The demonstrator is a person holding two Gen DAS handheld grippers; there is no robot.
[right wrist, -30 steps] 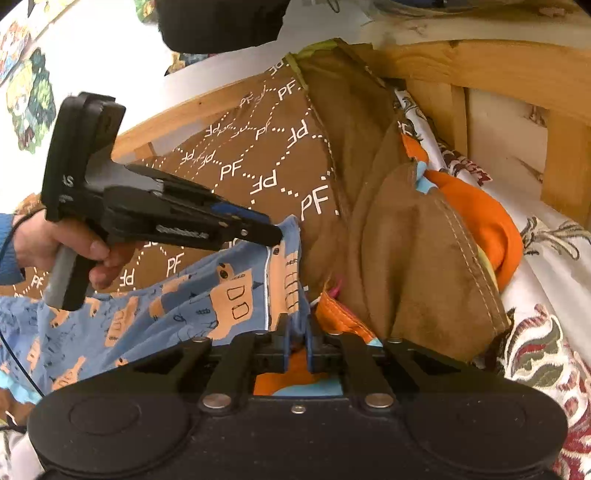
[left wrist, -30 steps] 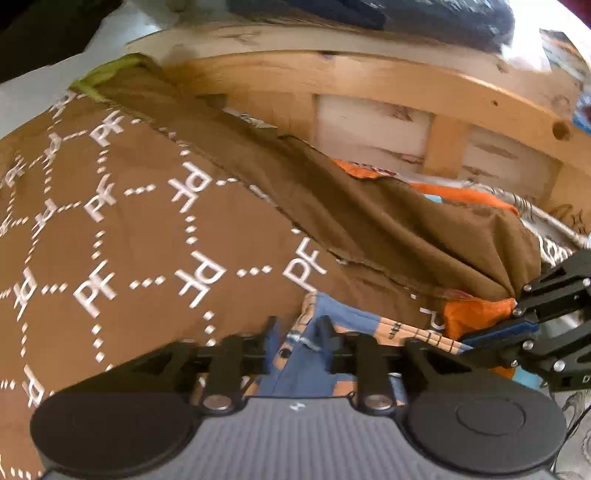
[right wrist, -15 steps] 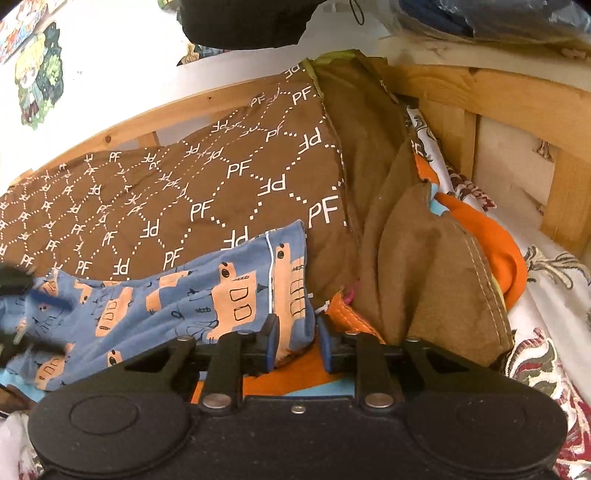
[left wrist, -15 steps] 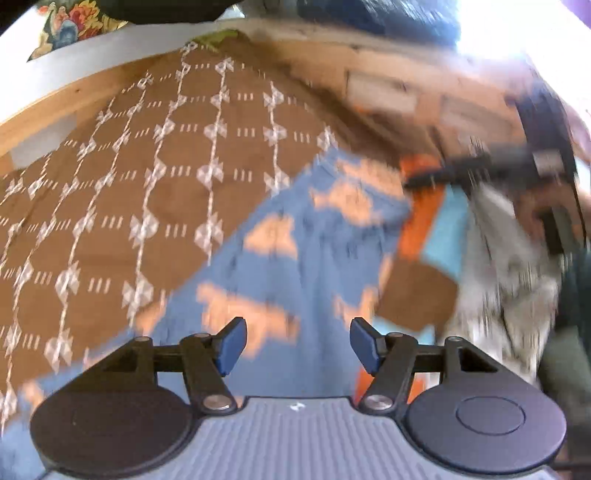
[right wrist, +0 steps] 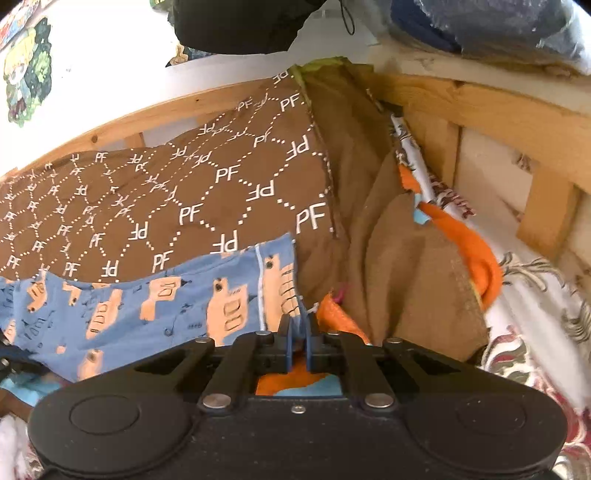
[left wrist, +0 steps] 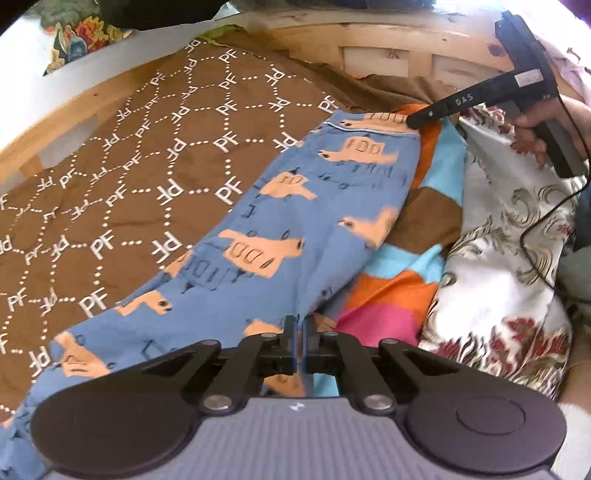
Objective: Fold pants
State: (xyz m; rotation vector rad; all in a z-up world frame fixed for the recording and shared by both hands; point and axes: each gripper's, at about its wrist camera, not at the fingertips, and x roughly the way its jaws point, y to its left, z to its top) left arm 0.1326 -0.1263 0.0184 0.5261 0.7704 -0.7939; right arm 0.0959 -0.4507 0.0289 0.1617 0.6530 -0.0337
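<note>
Blue pants (left wrist: pixel 295 206) with an orange print lie stretched over a brown patterned blanket. In the left wrist view my left gripper (left wrist: pixel 299 328) sits at the pants' near edge. Its jaws are closing to a thin slit with a fold of blue cloth pinched between them. My right gripper (left wrist: pixel 412 123) reaches in from the upper right, its tip on the pants' far corner by the white-piped hem. In the right wrist view the right gripper (right wrist: pixel 299 328) is closing, and the pants (right wrist: pixel 147 306) corner is caught between its blue pads.
The brown blanket (left wrist: pixel 129 166) covers the bed inside a wooden frame (left wrist: pixel 388 33). A patchwork blanket (left wrist: pixel 399 288) and a floral sheet (left wrist: pixel 498 258) lie to the right. A hand (left wrist: pixel 532 122) holds the right tool, and its cable (left wrist: pixel 535 229) trails over the sheet. Brown cloth (right wrist: pixel 417 277) is bunched by the frame.
My left gripper let go near the far corner, swung back along the pants with jaws wide, and has closed on the near edge. The right gripper loosened briefly, then closed again on the corner.
</note>
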